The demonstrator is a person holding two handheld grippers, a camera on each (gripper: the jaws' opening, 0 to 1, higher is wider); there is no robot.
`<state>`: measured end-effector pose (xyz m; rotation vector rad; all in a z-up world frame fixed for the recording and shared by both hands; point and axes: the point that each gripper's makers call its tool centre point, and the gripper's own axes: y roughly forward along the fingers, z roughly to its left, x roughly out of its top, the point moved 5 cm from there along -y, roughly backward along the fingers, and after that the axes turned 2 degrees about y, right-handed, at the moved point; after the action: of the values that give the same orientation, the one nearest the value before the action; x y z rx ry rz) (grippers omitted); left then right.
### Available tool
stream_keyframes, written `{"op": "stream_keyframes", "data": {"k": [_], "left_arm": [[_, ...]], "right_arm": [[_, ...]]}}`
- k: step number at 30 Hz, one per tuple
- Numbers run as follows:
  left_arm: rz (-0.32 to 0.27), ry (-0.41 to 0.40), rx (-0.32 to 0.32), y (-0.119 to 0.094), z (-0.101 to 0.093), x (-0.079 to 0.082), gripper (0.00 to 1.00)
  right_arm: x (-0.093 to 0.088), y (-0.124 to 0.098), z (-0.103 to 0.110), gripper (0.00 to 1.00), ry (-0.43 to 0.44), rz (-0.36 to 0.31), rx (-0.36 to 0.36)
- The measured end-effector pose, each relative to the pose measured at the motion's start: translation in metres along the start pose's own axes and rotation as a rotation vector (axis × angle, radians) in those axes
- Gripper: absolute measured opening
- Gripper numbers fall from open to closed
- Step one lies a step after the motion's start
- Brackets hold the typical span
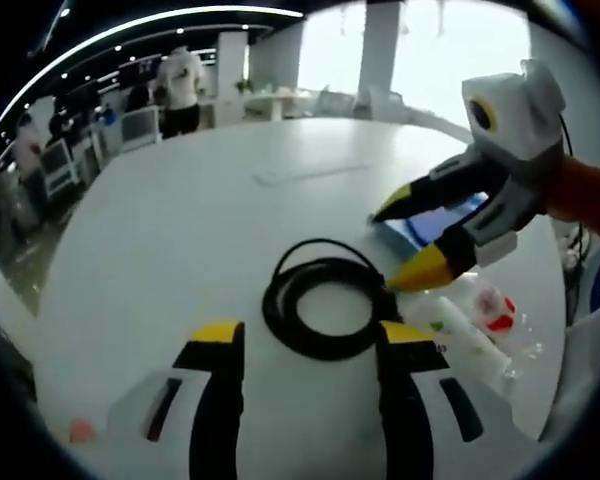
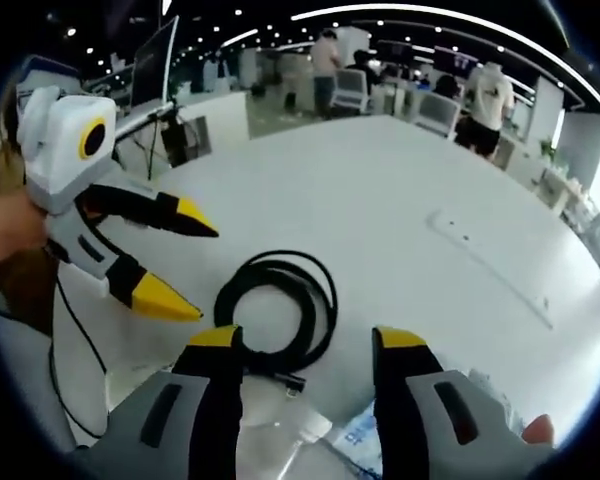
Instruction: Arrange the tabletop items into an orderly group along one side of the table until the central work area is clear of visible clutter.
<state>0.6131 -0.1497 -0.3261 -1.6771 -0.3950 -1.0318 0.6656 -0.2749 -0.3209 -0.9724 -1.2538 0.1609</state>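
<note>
1. The left tongs [image 1: 310, 335] are standing open in the left gripper view, their two yellow-tipped jaws spread apart and gripping nothing; in the right gripper view the same tongs [image 2: 185, 265] are coming in from the left, jaws parted, just beside the cable.
2. The right tongs [image 2: 305, 340] are also gaping open in the right gripper view, holding nothing; in the left gripper view they [image 1: 405, 245] are reaching in from the right with their jaws apart, the lower tip close to the cable's rim.
3. A coiled black cable [image 1: 325, 305] is lying flat on the counter [image 1: 180, 230] just ahead of the left tongs, between their jaws as seen from the camera. In the right gripper view the cable [image 2: 280, 300] is resting just ahead of the right tongs, its plug end trailing toward them.
4. A blue book or pad [image 1: 435, 220] is lying under the right tongs, beyond the cable.
5. A clear plastic bag [image 1: 480, 320] with red and green print is sitting to the right of the cable, near the counter edge.
6. A thin black wire [image 2: 70, 350] is hanging over the counter edge at the left of the right gripper view.
7. People [image 2: 490, 95] are standing among desks and chairs well beyond the counter.
</note>
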Motion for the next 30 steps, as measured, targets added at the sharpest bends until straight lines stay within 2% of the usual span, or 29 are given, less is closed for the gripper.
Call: {"op": "stream_keyframes", "data": {"k": [12,19,30], "left_arm": [[0.013,0.003,0.002,0.019,0.001,0.000,0.44],[0.035,0.032,0.009,0.027,0.001,0.000,0.40],[0.066,0.017,-0.006,0.037,-0.001,-0.008,0.32]], "right_arm": [[-0.007,0.016,-0.005,0.45,0.044,0.040,0.003],[-0.011,0.022,-0.007,0.41,0.058,0.060,-0.009],[-0.015,0.030,-0.006,0.35,0.103,0.089,-0.007]]}}
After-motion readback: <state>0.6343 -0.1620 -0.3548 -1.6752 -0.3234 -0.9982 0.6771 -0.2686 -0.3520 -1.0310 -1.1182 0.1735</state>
